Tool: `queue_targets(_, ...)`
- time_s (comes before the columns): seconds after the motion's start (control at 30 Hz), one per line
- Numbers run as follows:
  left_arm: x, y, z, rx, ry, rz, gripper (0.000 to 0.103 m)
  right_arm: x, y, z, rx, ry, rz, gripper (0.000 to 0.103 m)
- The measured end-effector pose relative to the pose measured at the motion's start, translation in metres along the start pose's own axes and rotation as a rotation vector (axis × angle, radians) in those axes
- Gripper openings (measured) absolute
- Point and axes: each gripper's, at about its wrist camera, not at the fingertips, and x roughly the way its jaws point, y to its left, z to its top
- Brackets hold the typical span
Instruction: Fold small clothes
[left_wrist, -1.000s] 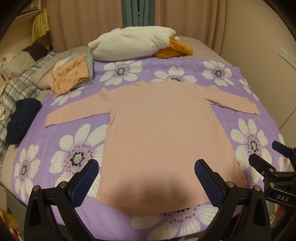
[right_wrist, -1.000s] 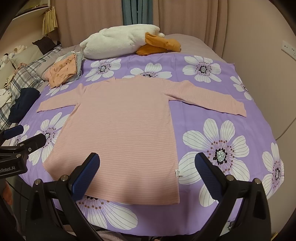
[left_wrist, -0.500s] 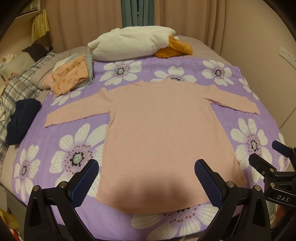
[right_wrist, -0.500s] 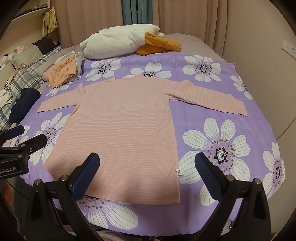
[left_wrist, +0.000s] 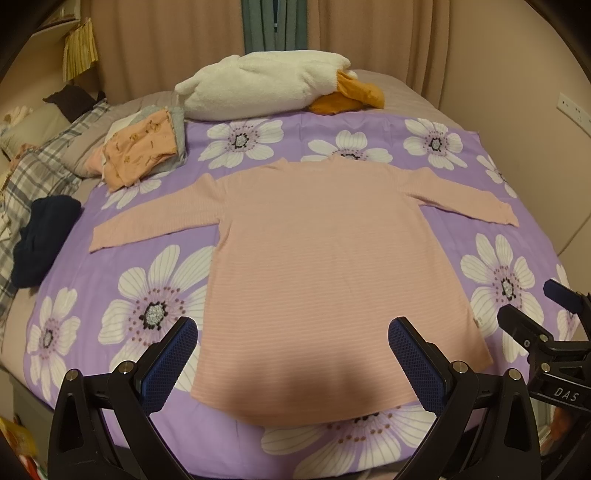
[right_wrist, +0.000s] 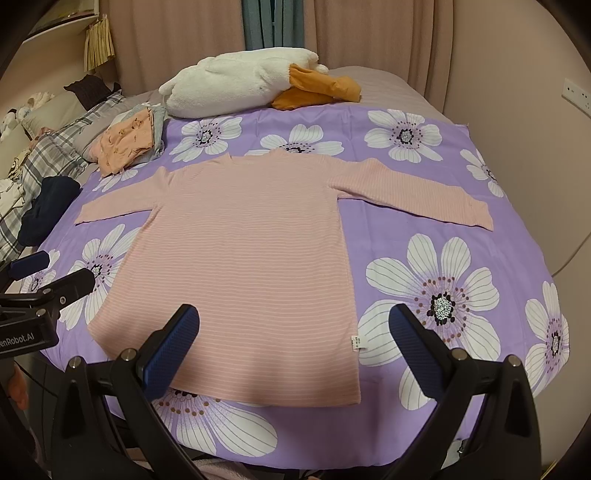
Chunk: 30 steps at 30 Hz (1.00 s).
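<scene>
Both wrist views face the bed's head from its foot — sharing the shirt (left_wrist: 332, 280).

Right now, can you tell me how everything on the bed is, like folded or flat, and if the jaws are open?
Pink shirt: spread flat, sleeves out, unfolded.
Left gripper: jaws open, holding nothing.
Right gripper: jaws open, holding nothing.
Orange printed clothes: folded, stacked in a pile.
Dark blue garment: bunched up.
White plush toy: lying on its side.
Flowered purple sheet: spread over the bed.
</scene>
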Motion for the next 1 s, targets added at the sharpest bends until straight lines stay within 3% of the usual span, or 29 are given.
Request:
queue_targets(0.37, 0.006, 0.0, -0.007, 0.006, 0.007, 0.002, 0.102, 0.004, -0.003, -0.003, 0.015, 0.007, 0.004, 0.103)
queue_targets(0.47, 0.016, 0.004, -0.01, -0.01, 0.018, -0.023, 0.102, 0.01, -0.01, -0.005, 0.05, 0.015, 0.059, 0.103)
queue_targets(0.6, 0.041, 0.009, -0.012, -0.063, 0.08, -0.107, 0.102, 0.033, -0.029, -0.014, 0.182, 0.045, 0.235, 0.103)
queue_targets(0.73, 0.072, 0.013, -0.025, -0.22, 0.232, -0.299, 0.102, 0.059, -0.052, -0.029, 0.295, 0.06, 0.257, 0.103)
queue_targets(0.8, 0.08, 0.018, -0.026, -0.25, 0.248, -0.317, 0.102, 0.069, -0.071, -0.033, 0.353, 0.046, 0.235, 0.103)
queue_targets(1.0, 0.098, 0.033, -0.011, -0.233, 0.184, -0.27, 0.102, 0.096, -0.154, -0.031, 0.591, -0.008, 0.186, 0.102)
